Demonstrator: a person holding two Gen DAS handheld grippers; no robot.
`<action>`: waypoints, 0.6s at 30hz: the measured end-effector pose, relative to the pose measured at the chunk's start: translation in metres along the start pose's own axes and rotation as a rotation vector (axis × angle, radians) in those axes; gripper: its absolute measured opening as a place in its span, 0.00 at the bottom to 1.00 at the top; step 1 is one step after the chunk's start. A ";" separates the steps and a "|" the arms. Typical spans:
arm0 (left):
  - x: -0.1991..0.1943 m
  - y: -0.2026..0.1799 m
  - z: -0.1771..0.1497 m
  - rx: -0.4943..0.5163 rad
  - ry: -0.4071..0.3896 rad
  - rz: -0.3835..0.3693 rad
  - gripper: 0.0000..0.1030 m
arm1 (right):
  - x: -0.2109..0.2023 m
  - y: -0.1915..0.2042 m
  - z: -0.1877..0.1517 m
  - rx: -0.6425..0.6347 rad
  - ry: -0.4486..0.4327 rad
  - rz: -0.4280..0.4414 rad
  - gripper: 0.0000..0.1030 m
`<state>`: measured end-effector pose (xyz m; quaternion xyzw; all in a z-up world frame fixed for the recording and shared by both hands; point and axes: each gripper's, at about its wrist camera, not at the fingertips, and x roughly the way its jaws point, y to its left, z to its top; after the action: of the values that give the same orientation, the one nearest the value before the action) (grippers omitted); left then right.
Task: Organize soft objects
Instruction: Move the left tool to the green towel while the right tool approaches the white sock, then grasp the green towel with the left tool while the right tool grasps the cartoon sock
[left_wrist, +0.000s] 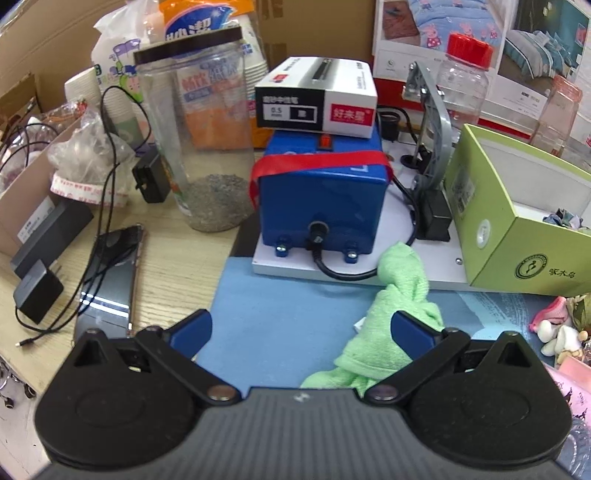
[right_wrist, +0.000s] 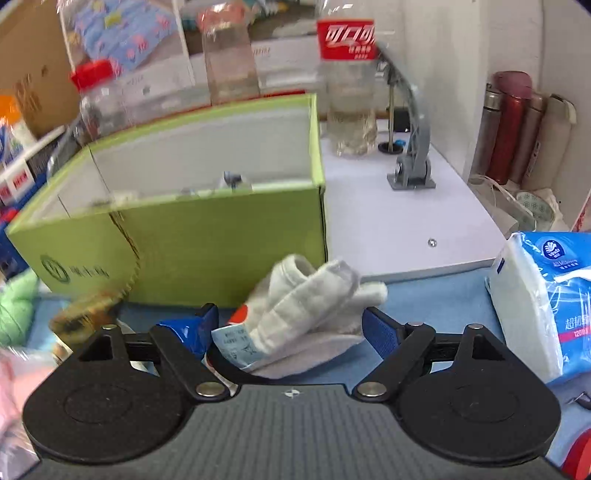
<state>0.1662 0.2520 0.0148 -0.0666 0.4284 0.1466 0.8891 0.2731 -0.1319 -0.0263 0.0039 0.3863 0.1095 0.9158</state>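
The green box's (right_wrist: 221, 236) contents are blurred beyond telling.

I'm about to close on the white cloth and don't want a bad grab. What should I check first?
1. Right tool open: ok.
2. White cloth between its fingers: ok.
3. Only cloth in the grab: not ok, a printed packet lies there too.
4. Green box open on top: ok.
5. Room left in the box: cannot tell.
6. Left tool open, holding nothing, beside the green cloth: ok.
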 end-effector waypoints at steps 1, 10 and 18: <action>0.001 -0.002 0.000 0.001 0.001 -0.002 0.99 | -0.003 -0.007 -0.002 0.008 0.000 0.006 0.70; 0.000 -0.015 -0.004 0.021 0.003 -0.005 0.99 | -0.052 -0.053 -0.048 0.008 0.038 -0.033 0.71; -0.005 -0.023 -0.007 0.039 -0.005 0.000 1.00 | -0.090 -0.038 -0.061 -0.137 -0.059 -0.062 0.72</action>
<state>0.1655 0.2279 0.0141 -0.0489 0.4290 0.1382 0.8913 0.1768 -0.1923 -0.0092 -0.0676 0.3506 0.1074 0.9279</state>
